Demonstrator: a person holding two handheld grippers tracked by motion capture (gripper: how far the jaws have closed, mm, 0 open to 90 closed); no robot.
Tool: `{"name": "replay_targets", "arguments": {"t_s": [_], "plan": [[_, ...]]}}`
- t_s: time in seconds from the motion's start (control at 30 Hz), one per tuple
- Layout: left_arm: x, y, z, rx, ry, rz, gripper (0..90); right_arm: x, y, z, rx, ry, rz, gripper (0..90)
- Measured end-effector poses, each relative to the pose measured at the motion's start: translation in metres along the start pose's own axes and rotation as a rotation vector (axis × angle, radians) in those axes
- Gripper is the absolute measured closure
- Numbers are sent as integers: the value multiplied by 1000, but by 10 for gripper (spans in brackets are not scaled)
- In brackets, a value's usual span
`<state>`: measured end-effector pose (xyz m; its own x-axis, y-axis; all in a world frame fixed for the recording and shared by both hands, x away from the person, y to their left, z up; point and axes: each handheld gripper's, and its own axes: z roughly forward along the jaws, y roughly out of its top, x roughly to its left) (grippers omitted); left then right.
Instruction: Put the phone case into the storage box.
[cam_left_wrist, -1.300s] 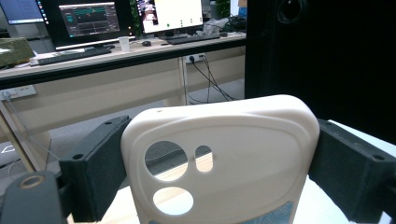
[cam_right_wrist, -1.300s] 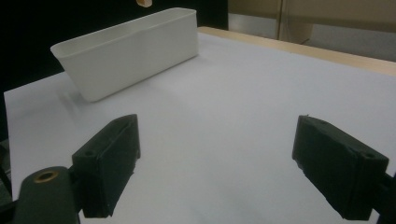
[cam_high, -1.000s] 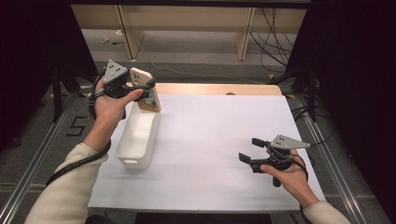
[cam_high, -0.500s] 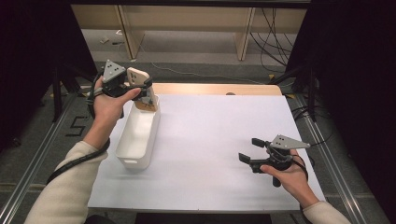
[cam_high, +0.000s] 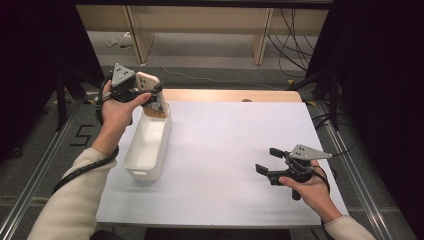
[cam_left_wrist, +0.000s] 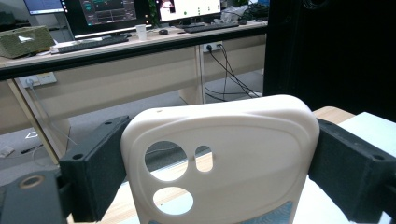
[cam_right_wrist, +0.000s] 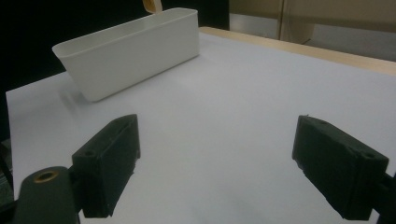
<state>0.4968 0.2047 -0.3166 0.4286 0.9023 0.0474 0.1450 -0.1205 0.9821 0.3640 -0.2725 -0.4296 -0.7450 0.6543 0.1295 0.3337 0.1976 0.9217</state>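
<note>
The cream phone case sits pinched between the two black jaws of the left gripper, which press on its two long edges. In the left gripper view its back faces the camera, with two round camera cut-outs and a small slot near its upper left. In the high view the case stands nearly upright, held over the far end of the white bin, its lower edge at about the level of the bin's rim; whether it touches the rim cannot be told. The left hand wraps the gripper's body just left of the bin's far end, and a cream sleeve runs down beside the bin's left wall.

The bin is a long, narrow, open white tub lying lengthwise on the white surface, near its left edge. From the right gripper view the bin appears as a pale trough with a little of the case peeking above its far end.

Well to the right of the bin, the right gripper hovers low over the surface in the right hand, its jaws spread wide with nothing between them and pointing toward the bin.
</note>
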Motion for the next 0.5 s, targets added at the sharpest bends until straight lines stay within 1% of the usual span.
{"name": "replay_targets", "arguments": {"t_s": [0.5], "plan": [[4,-3,6,15,6,0,106,0,0,-1,-5,2,-3,160]]}}
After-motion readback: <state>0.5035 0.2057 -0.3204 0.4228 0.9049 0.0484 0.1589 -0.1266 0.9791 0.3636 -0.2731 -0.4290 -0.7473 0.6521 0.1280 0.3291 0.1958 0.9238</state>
